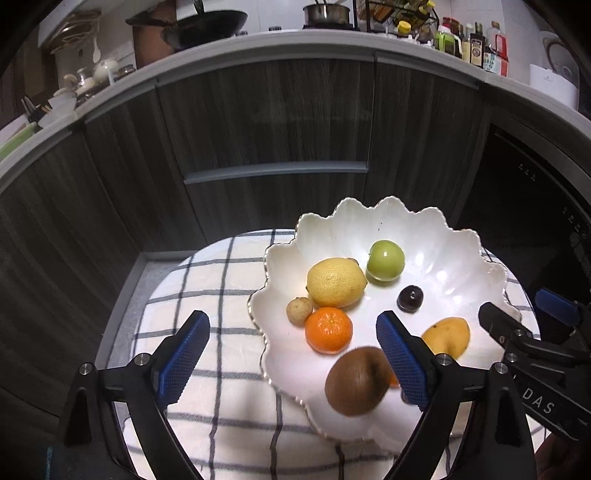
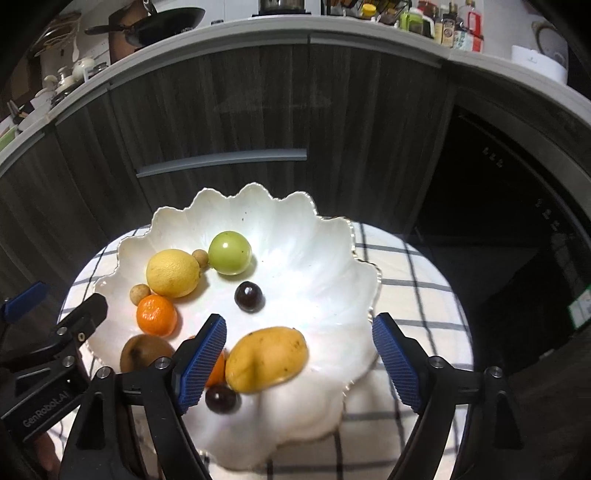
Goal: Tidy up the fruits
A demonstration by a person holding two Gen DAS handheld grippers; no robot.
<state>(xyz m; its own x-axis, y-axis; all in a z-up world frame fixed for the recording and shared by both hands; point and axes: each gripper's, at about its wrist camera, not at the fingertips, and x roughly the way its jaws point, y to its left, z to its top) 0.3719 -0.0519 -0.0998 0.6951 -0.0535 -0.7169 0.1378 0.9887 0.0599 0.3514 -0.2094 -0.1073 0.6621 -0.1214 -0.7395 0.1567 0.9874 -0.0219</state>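
In the left wrist view the left gripper (image 1: pixel 291 354) was seen at the bottom of the frame, its blue pads spread wide and pressing on nothing; a blurred kiwi (image 1: pixel 356 382) was seen between them, low in the bowl (image 1: pixel 454 251), close to the right pad, and whether it touched that pad could not be told; the left pad was over the checked cloth (image 1: pixel 221 288). In the right wrist view the right gripper (image 2: pixel 297 358) was likewise released, with a mango (image 2: pixel 266 359) lying between its pads, nearer the left one, blurred and ungripped; a dark plum (image 2: pixel 220 398) was seen at the mango's lower left, and an orange sliver was partly hidden behind the left pad. Further up the frame, a tangerine (image 2: pixel 156 314) was seen left of centre, touching a small brown fruit (image 2: pixel 139 294) above it; a second plum (image 2: pixel 249 296) lay apart at the centre; beyond were a lemon (image 2: pixel 173 273), another small brown fruit (image 2: pixel 200 257) and a green fruit (image 2: pixel 230 252), set close in a row. Behind the bowl, dark cabinets (image 2: pixel 258 110) filled the upper frame, with a counter (image 2: pixel 332 27) of pans and bottles along the top.
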